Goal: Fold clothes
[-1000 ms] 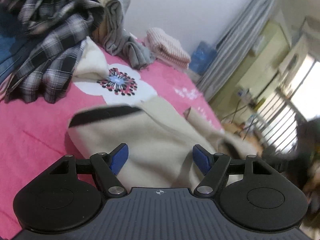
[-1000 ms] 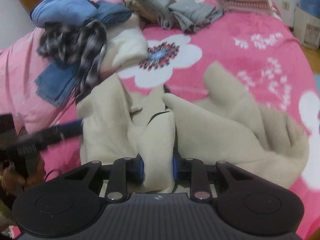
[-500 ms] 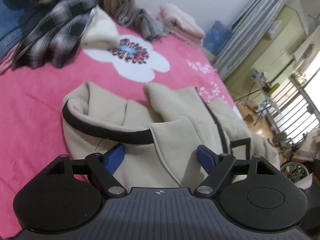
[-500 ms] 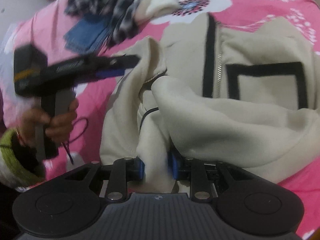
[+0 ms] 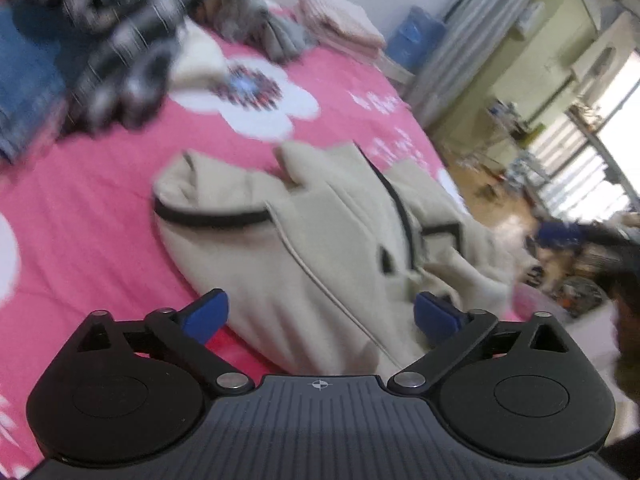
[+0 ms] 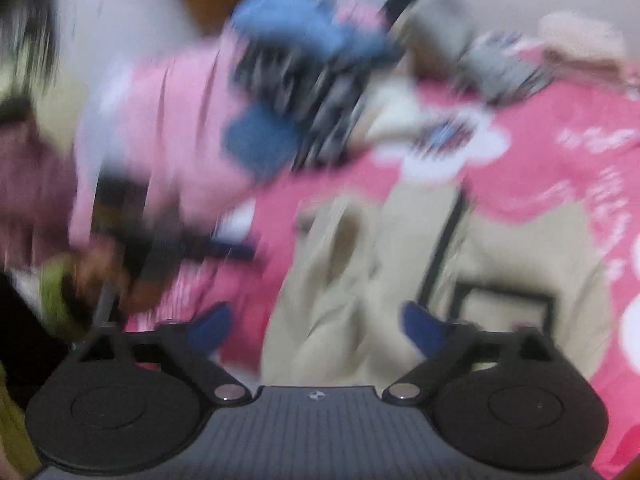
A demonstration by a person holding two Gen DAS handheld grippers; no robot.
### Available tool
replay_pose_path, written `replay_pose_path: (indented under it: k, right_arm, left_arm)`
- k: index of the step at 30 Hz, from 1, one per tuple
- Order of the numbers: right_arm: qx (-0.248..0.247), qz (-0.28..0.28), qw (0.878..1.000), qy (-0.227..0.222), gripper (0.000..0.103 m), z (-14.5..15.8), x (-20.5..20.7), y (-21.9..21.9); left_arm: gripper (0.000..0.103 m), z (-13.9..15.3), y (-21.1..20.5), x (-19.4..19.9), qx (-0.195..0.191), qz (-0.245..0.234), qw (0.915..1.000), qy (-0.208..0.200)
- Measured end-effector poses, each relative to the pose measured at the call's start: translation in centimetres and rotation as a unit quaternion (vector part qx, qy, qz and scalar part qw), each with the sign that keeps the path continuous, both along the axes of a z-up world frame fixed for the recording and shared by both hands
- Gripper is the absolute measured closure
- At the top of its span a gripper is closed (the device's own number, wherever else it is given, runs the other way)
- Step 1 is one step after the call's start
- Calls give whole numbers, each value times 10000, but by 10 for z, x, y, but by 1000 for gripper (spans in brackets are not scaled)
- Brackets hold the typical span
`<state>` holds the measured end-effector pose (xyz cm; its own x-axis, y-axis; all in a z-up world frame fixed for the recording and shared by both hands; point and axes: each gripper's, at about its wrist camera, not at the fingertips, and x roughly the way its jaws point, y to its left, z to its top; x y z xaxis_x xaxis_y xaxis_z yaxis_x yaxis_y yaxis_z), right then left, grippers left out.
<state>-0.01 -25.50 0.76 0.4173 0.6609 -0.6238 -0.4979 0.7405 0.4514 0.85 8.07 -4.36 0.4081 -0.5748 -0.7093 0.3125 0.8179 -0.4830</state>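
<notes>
A cream fleece jacket (image 5: pixel 320 240) with black trim and a zipper lies spread on the pink flowered bedspread (image 5: pixel 80 208). My left gripper (image 5: pixel 320 314) hovers just above its near edge, jaws opening wide, pads clear of the cloth. In the blurred right wrist view the same jacket (image 6: pixel 360 280) lies below my right gripper (image 6: pixel 316 326), whose jaws are opening wide too, with no cloth pinched. The left gripper (image 6: pixel 224 250) and the hand holding it show at the left of that view.
A heap of unfolded clothes, plaid shirt (image 5: pixel 120 52) and blue denim (image 5: pixel 24 80), sits at the bed's far left. Grey garments (image 5: pixel 276 36) and a folded pink striped stack (image 5: pixel 340 24) lie at the far end. Curtain, floor and window are to the right.
My right gripper let go of the jacket fold it was pinching and lifted back. My left gripper's jaws spread wider and pulled back. The jacket now lies flatter on the bed.
</notes>
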Motion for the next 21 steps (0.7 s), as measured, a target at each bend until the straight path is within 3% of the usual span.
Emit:
replay_pose_path:
  k: [3,5,10,16,21]
  right_arm:
    - [226,-817,9961,254,0,-14,38,-36]
    - [129,-1199,9915,488,0,-37,66,-52]
    - [-114,-1944,9764,930,0,-90,115,-82]
    - [586,-1527,9669,1960,0,-140,156,-85]
    - [748,-596,9744,2034,0,-135,164,-52]
  left_arm:
    - [1,-15,-13,2,-119,-112,9986,510]
    - [1,-27,-23,3,-123,-141,9963,838]
    - [1,-46,-38,3,-37,-61,9945,1041]
    - [7,-68,-39,12,-61,331,9919,1229]
    - [20,-75,-40,18,-123,402,9931,1099]
